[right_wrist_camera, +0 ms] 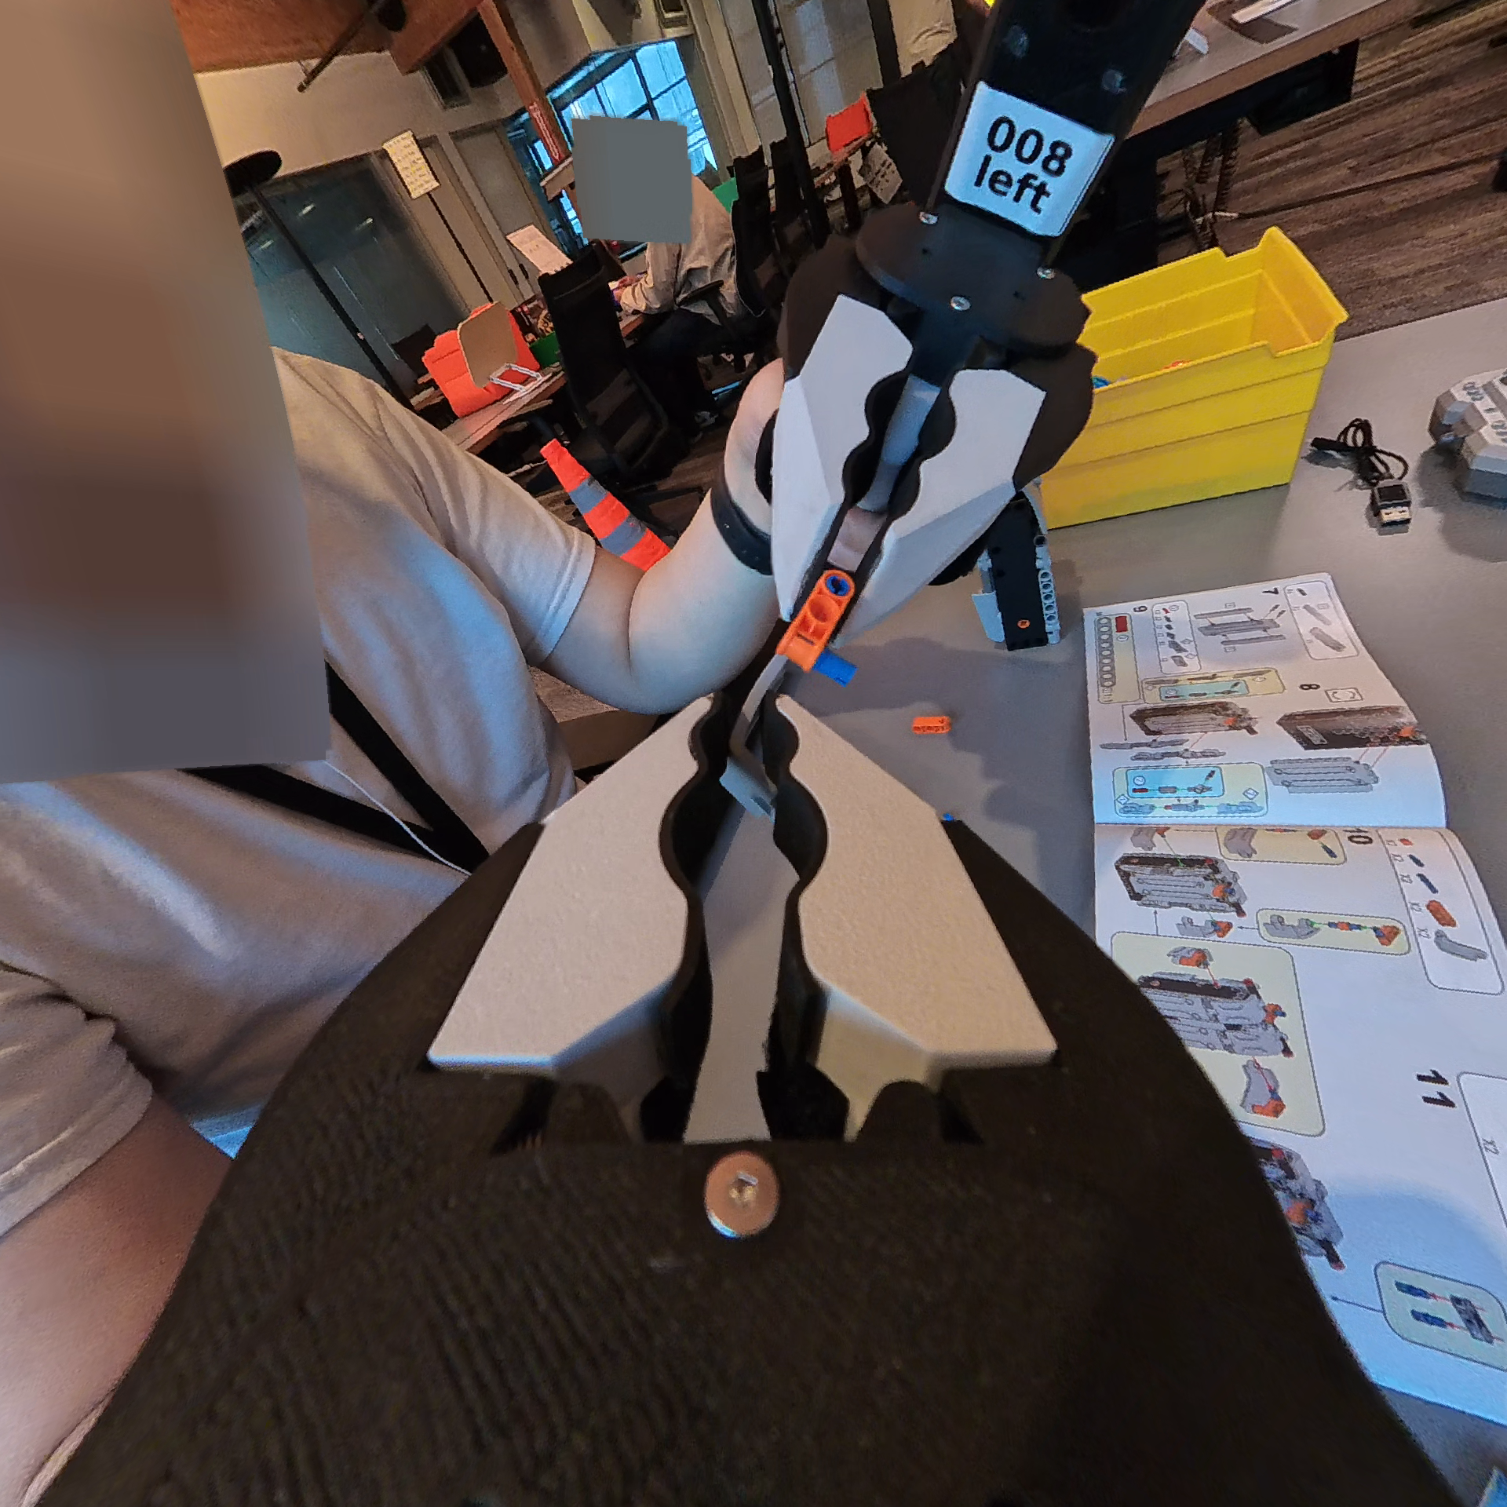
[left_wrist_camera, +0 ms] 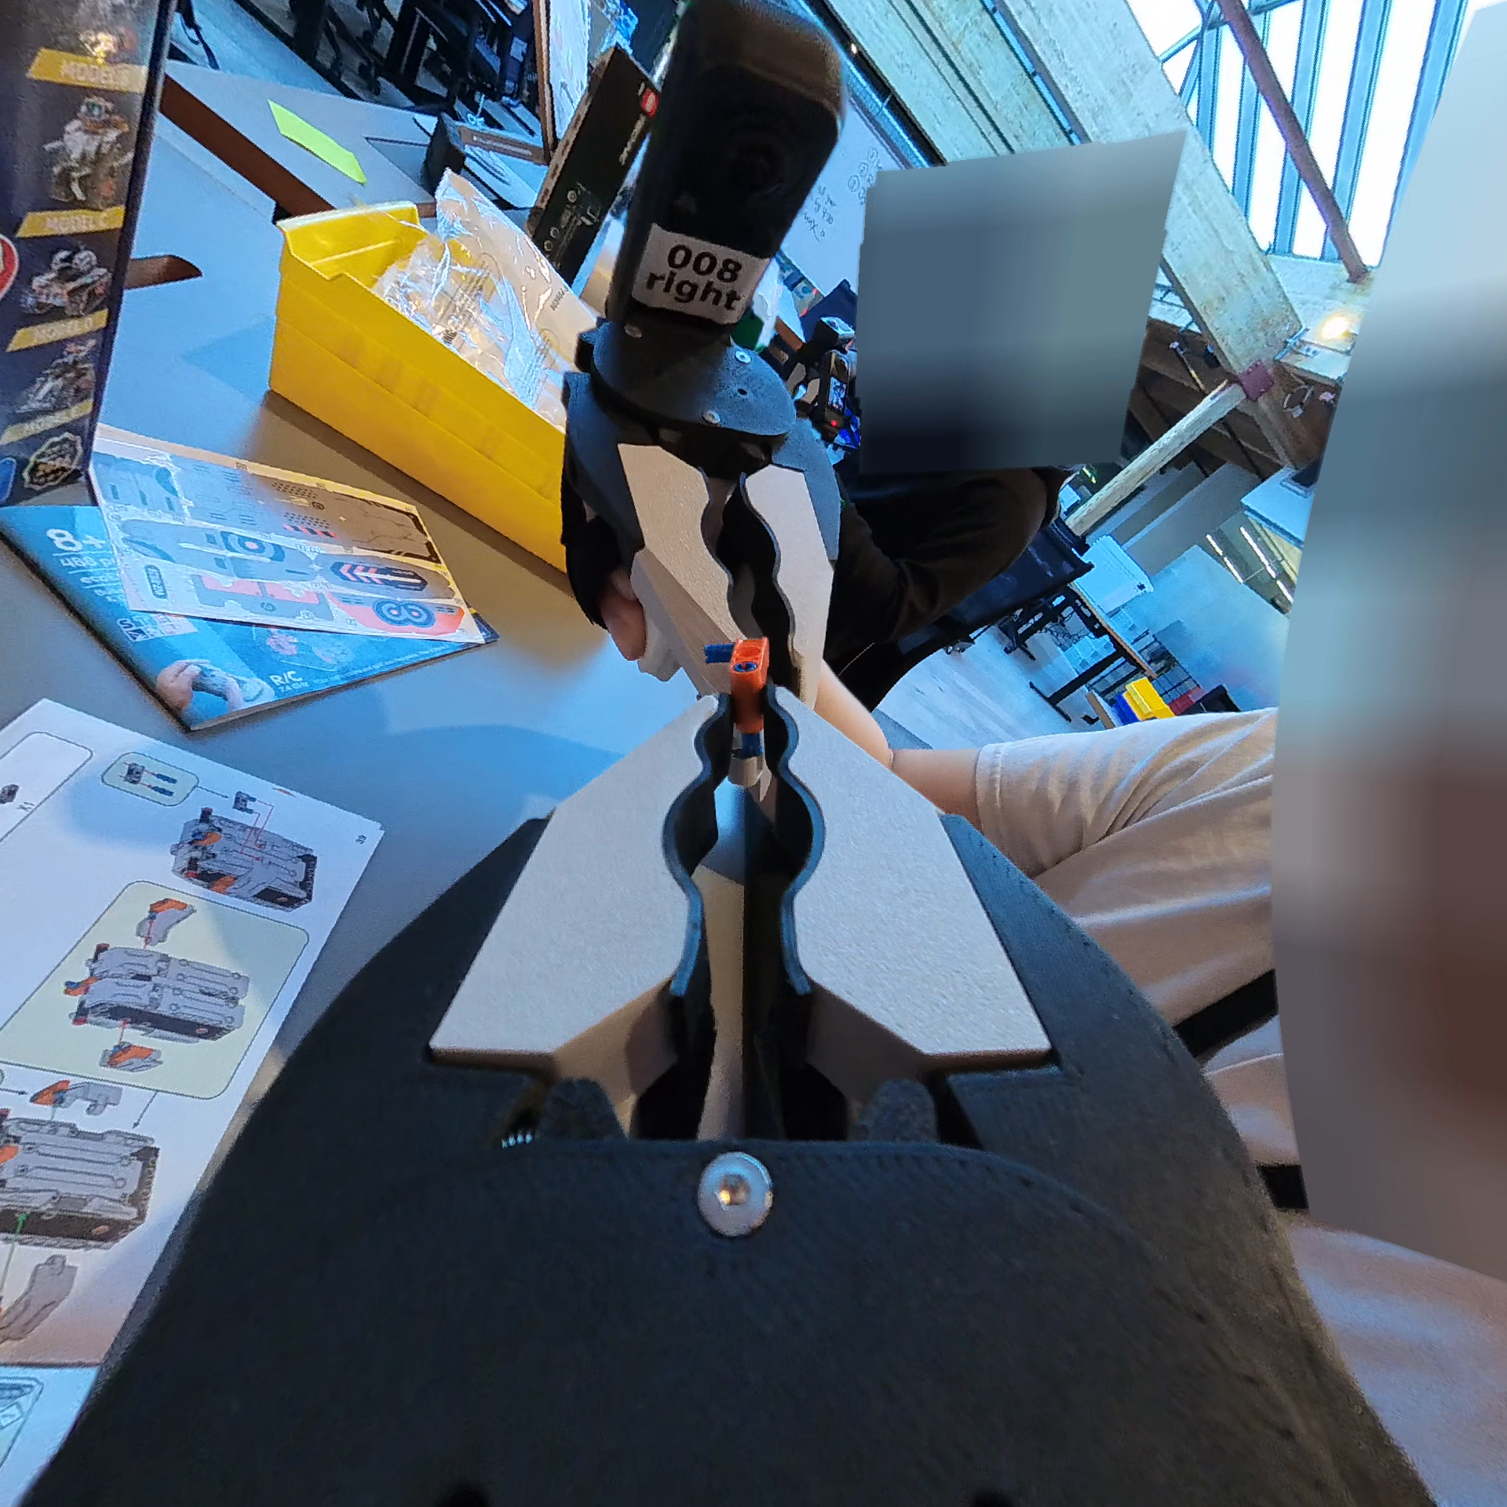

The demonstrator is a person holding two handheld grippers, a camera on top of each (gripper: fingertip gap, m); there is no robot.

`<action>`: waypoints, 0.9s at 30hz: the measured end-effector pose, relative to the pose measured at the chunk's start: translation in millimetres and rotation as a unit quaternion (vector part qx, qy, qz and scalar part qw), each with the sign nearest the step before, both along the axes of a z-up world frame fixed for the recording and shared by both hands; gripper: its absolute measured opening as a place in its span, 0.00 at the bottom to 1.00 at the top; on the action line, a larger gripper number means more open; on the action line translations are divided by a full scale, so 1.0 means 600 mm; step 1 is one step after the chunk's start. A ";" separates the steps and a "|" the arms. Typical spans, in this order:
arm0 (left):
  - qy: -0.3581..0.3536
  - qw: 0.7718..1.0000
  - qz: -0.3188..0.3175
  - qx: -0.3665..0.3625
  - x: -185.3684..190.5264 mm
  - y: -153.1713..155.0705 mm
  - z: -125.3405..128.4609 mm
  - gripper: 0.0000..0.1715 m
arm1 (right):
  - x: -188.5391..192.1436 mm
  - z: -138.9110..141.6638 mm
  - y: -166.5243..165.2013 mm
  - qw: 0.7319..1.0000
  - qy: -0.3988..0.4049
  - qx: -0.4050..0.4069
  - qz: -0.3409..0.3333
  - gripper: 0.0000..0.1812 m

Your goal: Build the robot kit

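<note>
My left gripper is shut on a small orange connector with blue pins, held above the grey table. My right gripper is shut on a thin grey beam that reaches up to the orange connector. The two grippers meet tip to tip, the pieces touching between them. The right gripper comes down from above in the left wrist view. The left gripper does the same in the right wrist view. Whether the pieces are joined is hidden by the fingers.
An open instruction booklet lies on the table, also in the left wrist view. A yellow bin stands behind, beside a black-and-grey model, a loose orange piece, a black cable, a sticker sheet and a box. My left and right fingertips are right by each other.
</note>
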State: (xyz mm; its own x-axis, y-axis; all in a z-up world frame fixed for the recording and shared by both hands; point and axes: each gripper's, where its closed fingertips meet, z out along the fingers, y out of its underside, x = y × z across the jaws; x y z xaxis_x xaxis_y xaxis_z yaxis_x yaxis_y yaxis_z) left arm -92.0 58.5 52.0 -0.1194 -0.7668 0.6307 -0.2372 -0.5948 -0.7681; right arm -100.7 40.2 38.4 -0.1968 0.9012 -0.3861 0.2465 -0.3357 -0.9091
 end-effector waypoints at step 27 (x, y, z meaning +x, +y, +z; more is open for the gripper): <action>-0.037 0.999 -0.022 0.002 -0.012 -0.025 0.043 0.03 | -0.024 0.046 -0.019 0.998 0.015 0.011 -0.054 0.03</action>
State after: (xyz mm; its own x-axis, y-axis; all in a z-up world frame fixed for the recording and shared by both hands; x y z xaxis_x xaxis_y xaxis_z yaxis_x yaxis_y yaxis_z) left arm -99.5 43.4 77.7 -0.1998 -0.7621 0.6159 -0.2060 -0.5819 -0.7868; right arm -114.8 28.9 65.8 -0.1082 0.9262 -0.3613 0.1828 -0.3387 -0.9230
